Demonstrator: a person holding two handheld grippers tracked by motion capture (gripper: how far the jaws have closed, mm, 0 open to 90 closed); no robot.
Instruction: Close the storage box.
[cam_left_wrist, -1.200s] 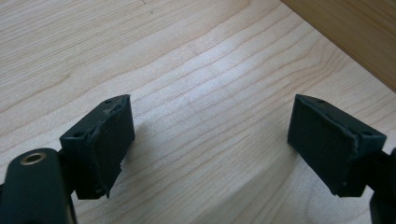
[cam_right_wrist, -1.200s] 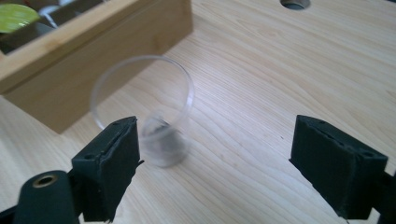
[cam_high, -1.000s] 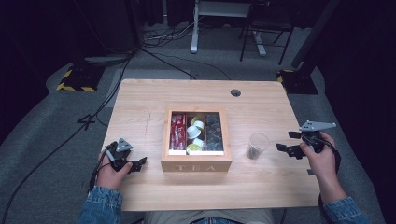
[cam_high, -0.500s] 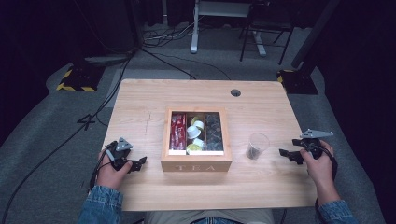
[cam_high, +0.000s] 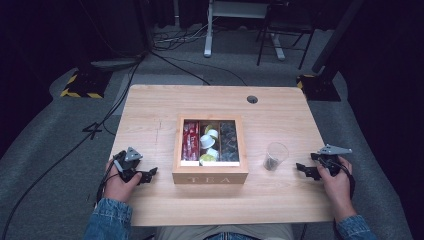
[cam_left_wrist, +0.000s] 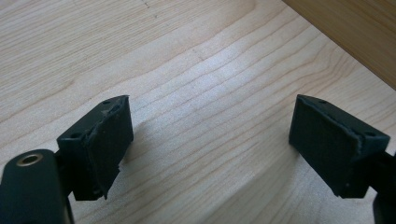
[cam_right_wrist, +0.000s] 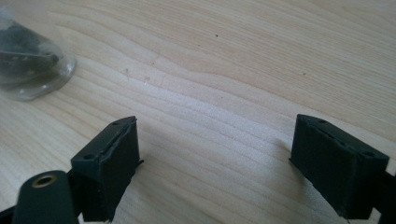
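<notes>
A wooden tea box (cam_high: 210, 172) with its lid open stands mid-table, holding red packets, white and yellow capsules and dark capsules in three compartments. A clear glass (cam_high: 275, 156) with something dark at its bottom stands to the right of the box; its base shows as the glass (cam_right_wrist: 29, 60) in the right gripper view. My left gripper (cam_high: 150, 173) rests low on the table left of the box, open, with bare wood between its jaws (cam_left_wrist: 210, 144). My right gripper (cam_high: 303, 169) sits right of the glass, open and empty (cam_right_wrist: 215, 163), close to the tabletop.
The light wooden table (cam_high: 150, 115) has a round cable hole (cam_high: 252, 99) at the back right. The box's side wall (cam_left_wrist: 355, 32) lies just beyond the left gripper. Cables, a hazard-striped base (cam_high: 80, 87) and chair legs stand on the grey floor behind.
The right hand has come down toward the table beside the glass, the gripper staying open. The left hand has kept still.
</notes>
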